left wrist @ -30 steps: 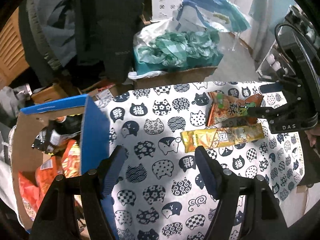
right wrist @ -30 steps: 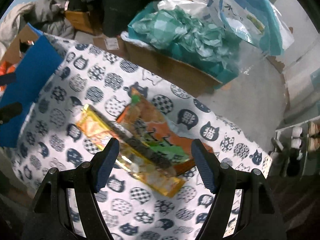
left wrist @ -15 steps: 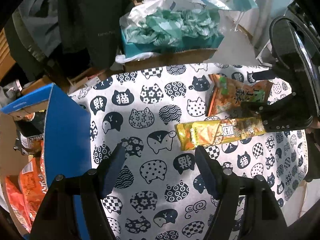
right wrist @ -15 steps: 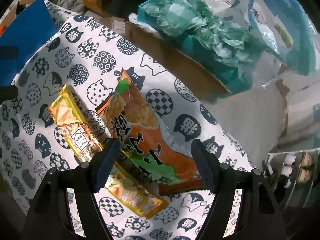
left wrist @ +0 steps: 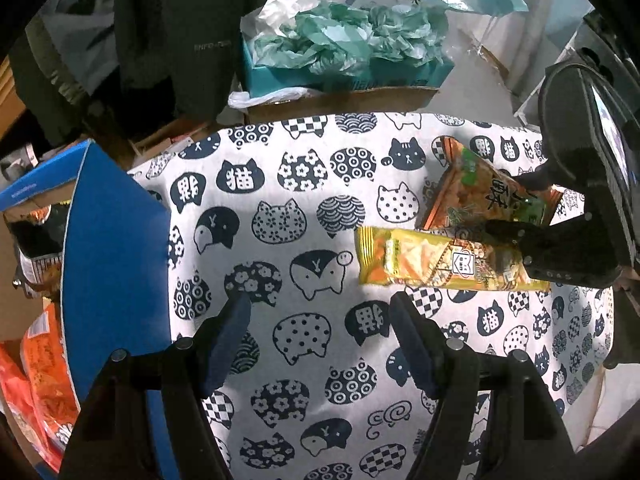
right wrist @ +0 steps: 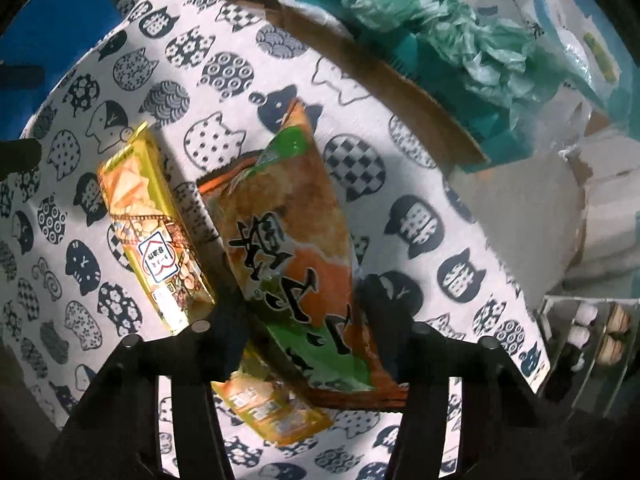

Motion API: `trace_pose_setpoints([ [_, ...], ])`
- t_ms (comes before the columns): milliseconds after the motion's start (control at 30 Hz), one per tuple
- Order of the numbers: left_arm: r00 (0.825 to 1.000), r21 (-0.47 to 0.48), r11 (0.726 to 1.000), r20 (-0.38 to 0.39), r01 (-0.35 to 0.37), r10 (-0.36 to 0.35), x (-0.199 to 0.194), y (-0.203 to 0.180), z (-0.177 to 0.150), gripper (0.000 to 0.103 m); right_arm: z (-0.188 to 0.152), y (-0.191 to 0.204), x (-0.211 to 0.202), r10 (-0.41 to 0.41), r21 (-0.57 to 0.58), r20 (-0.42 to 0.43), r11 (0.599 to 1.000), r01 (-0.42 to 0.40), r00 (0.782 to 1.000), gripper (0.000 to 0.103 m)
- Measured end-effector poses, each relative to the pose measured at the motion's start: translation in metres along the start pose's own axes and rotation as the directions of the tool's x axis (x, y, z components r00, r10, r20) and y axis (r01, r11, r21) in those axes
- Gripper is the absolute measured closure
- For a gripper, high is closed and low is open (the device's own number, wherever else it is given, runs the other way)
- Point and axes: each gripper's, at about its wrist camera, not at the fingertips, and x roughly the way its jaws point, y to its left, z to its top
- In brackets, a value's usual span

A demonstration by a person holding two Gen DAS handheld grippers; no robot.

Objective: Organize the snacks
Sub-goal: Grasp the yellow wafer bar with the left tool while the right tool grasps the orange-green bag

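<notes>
Two snacks lie on the cat-print cloth point(left wrist: 304, 216): a long yellow packet point(left wrist: 432, 262) point(right wrist: 148, 224) and an orange-and-green bag point(left wrist: 484, 196) point(right wrist: 296, 248) partly on top of it. My right gripper point(right wrist: 300, 300) is open, low over the orange-and-green bag, one finger on each side of the bag's near end. It shows in the left wrist view as a black body point(left wrist: 568, 248) at the right. My left gripper point(left wrist: 320, 312) is open and empty above bare cloth, left of the yellow packet.
A cardboard box with a blue flap point(left wrist: 108, 264) stands at the table's left and holds orange snack bags point(left wrist: 36, 376). Beyond the far edge sits a box of teal plastic bags point(left wrist: 348, 48) point(right wrist: 440, 32). A dark jacket point(left wrist: 180, 28) hangs behind. A shoe rack point(right wrist: 592, 332) is at the right.
My right gripper has come down and forward onto the orange-and-green bag, now straddling it. My left gripper has moved right and forward over the cloth, away from the box.
</notes>
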Motion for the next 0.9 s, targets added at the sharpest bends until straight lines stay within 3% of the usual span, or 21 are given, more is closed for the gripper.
trace_pose_setpoints([
  [67,1.000,0.003,1.000,-0.004,-0.007,0.007,0.000,-0.002,-0.003,0.029,-0.001,0.004,-0.001,0.021,0.045,-0.025,0.999,-0.019,0.999,0.062],
  [300,0.999,0.022,1.000,-0.037,-0.002,0.003,0.000,-0.010,-0.015,0.029,-0.017,0.021,-0.005,0.102,0.212,-0.051,0.973,-0.089,0.993,0.063],
  [500,0.998,0.037,0.999,-0.058,-0.034,0.037,-0.001,-0.013,-0.025,0.029,-0.039,0.038,-0.010,0.162,0.370,-0.031,0.919,-0.139,0.986,0.063],
  [667,0.997,0.007,1.000,-0.078,-0.026,0.027,-0.001,-0.012,-0.034,0.029,-0.056,0.052,-0.015,0.273,0.460,0.030,0.850,-0.256,0.962,0.063],
  [900,0.994,-0.078,0.997,-0.109,0.018,-0.026,0.004,-0.023,-0.030,0.024,-0.081,0.053,-0.023,0.223,0.455,0.050,0.862,-0.222,0.973,0.065],
])
